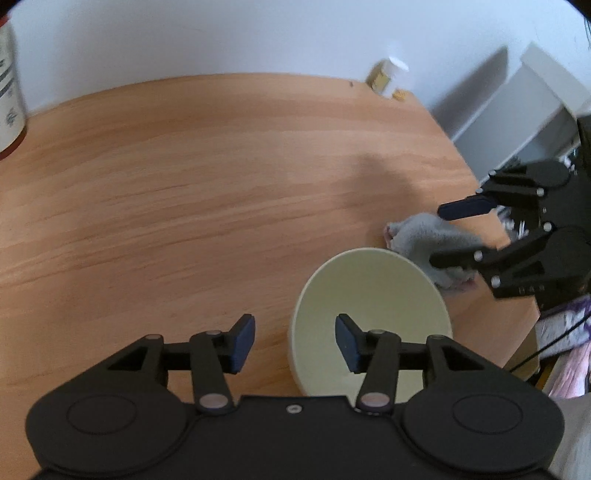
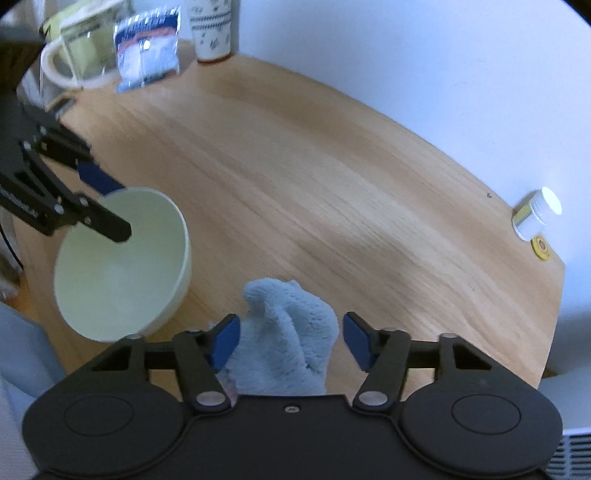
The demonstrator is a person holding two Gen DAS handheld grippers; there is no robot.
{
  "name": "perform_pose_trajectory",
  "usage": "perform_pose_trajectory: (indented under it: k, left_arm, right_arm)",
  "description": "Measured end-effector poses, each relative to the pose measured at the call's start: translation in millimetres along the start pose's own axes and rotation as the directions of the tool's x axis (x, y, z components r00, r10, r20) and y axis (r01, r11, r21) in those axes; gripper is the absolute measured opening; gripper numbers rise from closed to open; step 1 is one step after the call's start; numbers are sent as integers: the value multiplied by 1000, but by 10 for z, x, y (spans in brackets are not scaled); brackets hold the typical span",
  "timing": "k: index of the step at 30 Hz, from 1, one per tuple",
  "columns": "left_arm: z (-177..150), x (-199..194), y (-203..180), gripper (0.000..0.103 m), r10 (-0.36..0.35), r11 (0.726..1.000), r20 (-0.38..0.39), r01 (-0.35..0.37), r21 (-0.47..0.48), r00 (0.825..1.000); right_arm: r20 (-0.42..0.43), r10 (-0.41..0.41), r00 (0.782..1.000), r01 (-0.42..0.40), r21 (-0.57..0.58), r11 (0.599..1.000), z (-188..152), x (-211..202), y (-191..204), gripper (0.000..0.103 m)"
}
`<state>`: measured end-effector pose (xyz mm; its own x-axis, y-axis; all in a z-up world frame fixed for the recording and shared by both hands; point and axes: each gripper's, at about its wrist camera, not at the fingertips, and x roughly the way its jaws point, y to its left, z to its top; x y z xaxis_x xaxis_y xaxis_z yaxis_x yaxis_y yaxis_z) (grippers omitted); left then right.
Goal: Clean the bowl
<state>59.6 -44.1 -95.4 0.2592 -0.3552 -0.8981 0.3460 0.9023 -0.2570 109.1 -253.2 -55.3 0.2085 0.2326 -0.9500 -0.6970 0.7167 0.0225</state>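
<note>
A pale cream bowl stands on the wooden table; it also shows in the right wrist view. My left gripper is open, with the bowl's near rim between its fingers: one finger inside, one outside. In the right wrist view the left gripper straddles the bowl's far rim. A fluffy light blue cloth lies crumpled beside the bowl, also seen in the left wrist view. My right gripper is open with the cloth between its fingers; it shows in the left wrist view.
A white pill bottle lies at the table's far edge by the wall. A glass jug, a plastic packet and a patterned cup stand at the far left. A tall jar stands in the left wrist view.
</note>
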Motion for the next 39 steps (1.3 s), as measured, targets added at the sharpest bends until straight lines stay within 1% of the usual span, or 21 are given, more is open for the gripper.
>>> perform_pose_trajectory:
  k: [1, 3, 5, 6, 7, 9, 10, 11, 12, 14, 18, 20, 21, 23, 24, 25, 30, 32, 34, 37, 39]
  left_arm:
    - [8, 9, 0, 49, -5, 1000, -8, 5, 7, 1000]
    - [33, 42, 11, 49, -2, 1000, -24, 2, 19, 1000]
    - [51, 61, 17, 49, 4, 999, -37, -3, 34, 999]
    - [59, 68, 15, 49, 4, 999, -41, -2, 41, 999]
    - [67, 75, 11, 48, 2, 999, -42, 0, 46, 999]
    - [83, 90, 5, 45, -7, 998, -50, 10, 54, 999]
    - [89, 96, 3, 44, -15, 998, -55, 18, 57, 998]
    - [94, 103, -8, 41, -23, 997, -60, 27, 66, 998]
    - [99, 108, -20, 33, -27, 996, -65, 32, 78, 997]
    - [106, 119, -34, 26, -31, 994, -76, 38, 98, 997]
    - [110, 142, -43, 25, -44, 992, -96, 55, 115, 994]
    - [114, 157, -51, 23, -40, 991, -105, 53, 126, 994]
    - [117, 165, -57, 21, -37, 990, -111, 52, 131, 993]
    - [122, 181, -77, 20, -14, 987, -124, 33, 157, 992]
    - [124, 189, -88, 16, 0, 985, -131, 22, 171, 991]
    - [127, 187, -97, 15, 6, 984, -133, 19, 180, 991]
    - [141, 153, -109, 14, 9, 983, -125, 14, 185, 992]
    - [139, 140, -120, 13, 8, 982, -112, 13, 186, 994]
    - [116, 107, -139, 10, 0, 982, -77, 15, 188, 997]
    - [81, 55, -192, 7, 7, 978, -31, -1, 210, 999]
    - [53, 5, -237, 7, 23, 973, 7, -24, 231, 1000]
  right_arm:
    - [-14, 5, 1000, -5, -1, 1000, 9, 36, -11, 45]
    - [-44, 3, 999, -3, -9, 1000, 18, 105, -32, 39]
    - [-58, 3, 998, -5, -20, 1000, 26, 136, -48, 39]
    - [-63, 10, 998, -11, -12, 1000, 36, 142, -53, 35]
    - [-69, 17, 997, -17, -4, 1000, 46, 148, -58, 34]
    - [-79, 25, 997, -24, 7, 1000, 53, 163, -43, 33]
    - [-81, 23, 996, -23, 3, 1000, 20, 169, 3, 32]
    - [-88, 22, 996, -23, -3, 1000, 11, 174, 8, 32]
    - [-92, 21, 996, -21, 1, 1000, 11, 180, 12, 32]
    - [-96, 20, 995, -17, 31, 999, 12, 181, -4, 32]
    - [-94, 19, 995, -13, 60, 998, -35, 127, -15, 32]
    - [-94, 0, 996, 5, 56, 998, -47, 116, 11, 32]
    - [-86, -17, 996, 21, 48, 999, -52, 109, 41, 32]
    - [-70, -42, 997, 44, 23, 999, -54, 108, 124, 33]
    - [-66, -54, 996, 55, 12, 998, -62, 106, 155, 33]
    - [-62, -66, 996, 66, 0, 998, -70, 104, 185, 33]
    - [-59, -114, 992, 109, -73, 991, -46, 62, 309, 34]
    - [-61, -99, 993, 96, -44, 994, -43, 31, 288, 31]
    - [-62, -79, 995, 79, -5, 997, -32, -21, 232, 24]
    - [-49, -11, 999, 17, 122, 992, -13, -115, 75, 19]
    - [-30, 34, 999, -27, 201, 979, -15, -186, -33, 19]
